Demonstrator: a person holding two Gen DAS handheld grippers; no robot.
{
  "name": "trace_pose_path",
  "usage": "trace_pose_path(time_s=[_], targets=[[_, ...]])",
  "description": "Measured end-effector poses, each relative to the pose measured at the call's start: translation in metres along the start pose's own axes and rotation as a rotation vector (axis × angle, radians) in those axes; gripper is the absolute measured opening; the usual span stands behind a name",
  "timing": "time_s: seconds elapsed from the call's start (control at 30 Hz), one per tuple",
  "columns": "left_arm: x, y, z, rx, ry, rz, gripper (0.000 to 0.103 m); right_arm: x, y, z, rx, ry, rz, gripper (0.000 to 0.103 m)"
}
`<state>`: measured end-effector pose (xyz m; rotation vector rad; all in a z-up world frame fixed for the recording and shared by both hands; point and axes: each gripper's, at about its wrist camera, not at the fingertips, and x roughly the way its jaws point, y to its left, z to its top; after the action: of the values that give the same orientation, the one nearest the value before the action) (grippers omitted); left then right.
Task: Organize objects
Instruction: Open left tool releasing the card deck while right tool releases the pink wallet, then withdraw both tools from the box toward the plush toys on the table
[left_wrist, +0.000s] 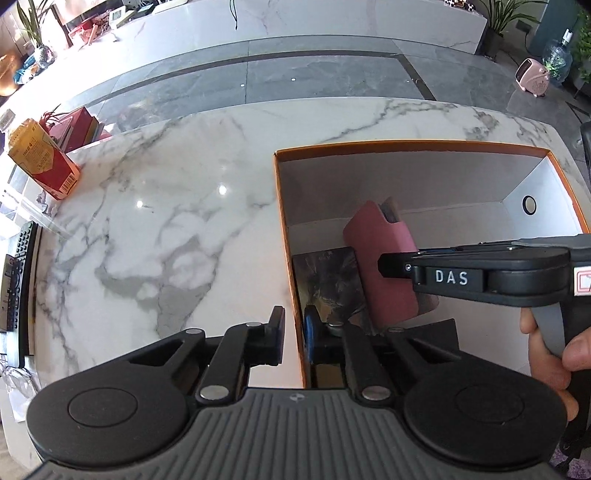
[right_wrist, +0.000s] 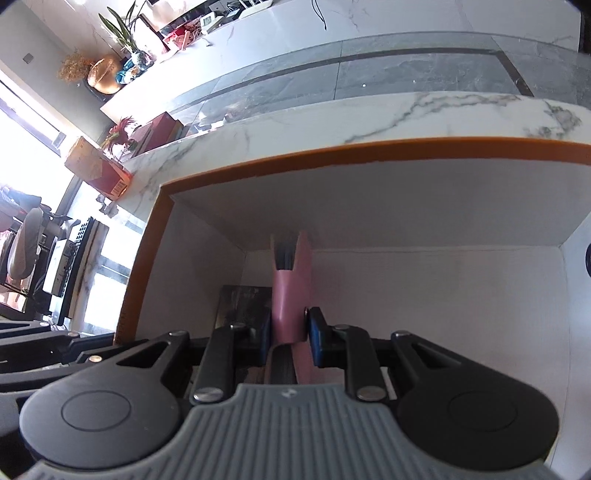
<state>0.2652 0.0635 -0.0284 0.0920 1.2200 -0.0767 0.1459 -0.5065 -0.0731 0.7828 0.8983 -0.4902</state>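
Observation:
An orange-rimmed white box (left_wrist: 406, 144) stands on the marble table. My left gripper (left_wrist: 294, 334) is shut on the box's left wall, one finger outside and one inside. My right gripper (right_wrist: 289, 334) is inside the box (right_wrist: 332, 149) and shut on a pink pouch (right_wrist: 291, 299) that holds dark flat items. The right gripper also shows in the left wrist view (left_wrist: 391, 264), gripping the pink pouch (left_wrist: 384, 266) near the box's left side. A dark marbled book (left_wrist: 328, 280) lies on the box floor beside the pouch, also seen in the right wrist view (right_wrist: 243, 306).
A yellow and red carton (left_wrist: 40, 158) stands at the table's far left corner. A red box with a plant (left_wrist: 74, 123) is behind it. A black remote (left_wrist: 16, 277) lies off the left edge. A grey floor and a white counter (left_wrist: 295, 33) lie beyond.

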Motion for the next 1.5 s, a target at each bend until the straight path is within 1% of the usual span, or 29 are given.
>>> trace_pose_path(time_s=[0.07,0.17,0.23,0.27,0.33,0.5,0.57,0.77,0.8,0.83,0.9,0.97,1.0,1.1,1.17,1.23,1.37,1.43,1.5], targets=[[0.002,-0.001,0.000,-0.004,0.001,-0.002,0.014,0.000,-0.011,0.003,0.029,0.034,0.013,0.024],[0.002,-0.001,0.000,-0.010,-0.002,-0.002,0.014,0.001,-0.018,0.004,0.028,0.061,-0.026,0.027],[0.002,-0.001,0.000,-0.012,-0.003,-0.005,0.014,0.004,-0.019,0.005,0.014,0.082,-0.080,0.035],[0.002,-0.001,0.000,-0.011,-0.004,-0.007,0.014,0.006,-0.020,0.004,0.004,0.094,-0.106,0.037],[0.001,-0.001,0.000,-0.010,-0.006,-0.010,0.013,0.011,-0.021,0.003,-0.014,0.115,-0.135,0.043],[0.001,-0.002,0.000,-0.007,-0.006,-0.008,0.012,0.016,-0.027,-0.001,-0.006,0.140,-0.106,0.043],[0.001,-0.003,0.000,-0.006,-0.006,-0.008,0.012,0.018,-0.025,-0.001,-0.035,0.150,-0.094,0.043],[0.001,-0.002,0.000,-0.011,-0.008,-0.009,0.012,0.022,-0.024,0.000,-0.024,0.172,-0.092,0.043],[-0.001,-0.001,0.000,-0.015,-0.016,-0.012,0.012,0.022,-0.024,-0.001,-0.030,0.174,-0.103,0.045],[-0.002,0.000,-0.001,-0.021,-0.028,-0.012,0.015,0.022,-0.022,-0.002,-0.047,0.170,-0.119,0.049],[-0.008,0.004,-0.003,-0.040,-0.052,-0.012,0.016,0.019,-0.016,-0.004,-0.101,0.155,-0.153,0.055],[-0.017,0.007,-0.006,-0.049,-0.075,-0.013,0.017,0.010,-0.011,-0.007,-0.130,0.129,-0.153,0.055],[-0.023,0.008,-0.010,-0.047,-0.094,-0.015,0.021,0.003,-0.009,-0.009,-0.136,0.113,-0.143,0.055],[-0.044,0.011,-0.024,-0.054,-0.140,-0.031,0.025,-0.027,0.001,-0.017,-0.191,0.046,-0.121,0.055],[-0.058,0.013,-0.037,-0.064,-0.164,-0.059,0.027,-0.051,0.006,-0.026,-0.218,-0.003,-0.099,0.055],[-0.070,0.013,-0.052,-0.063,-0.174,-0.083,0.033,-0.073,0.010,-0.038,-0.228,-0.043,-0.064,0.055],[-0.084,0.009,-0.086,-0.049,-0.166,-0.114,0.035,-0.110,0.012,-0.066,-0.223,-0.091,0.025,0.055],[-0.086,0.006,-0.104,-0.037,-0.162,-0.134,0.035,-0.124,0.011,-0.082,-0.215,-0.107,0.050,0.051],[-0.086,0.002,-0.120,-0.028,-0.159,-0.151,0.035,-0.136,0.006,-0.101,-0.196,-0.126,0.069,0.049]])
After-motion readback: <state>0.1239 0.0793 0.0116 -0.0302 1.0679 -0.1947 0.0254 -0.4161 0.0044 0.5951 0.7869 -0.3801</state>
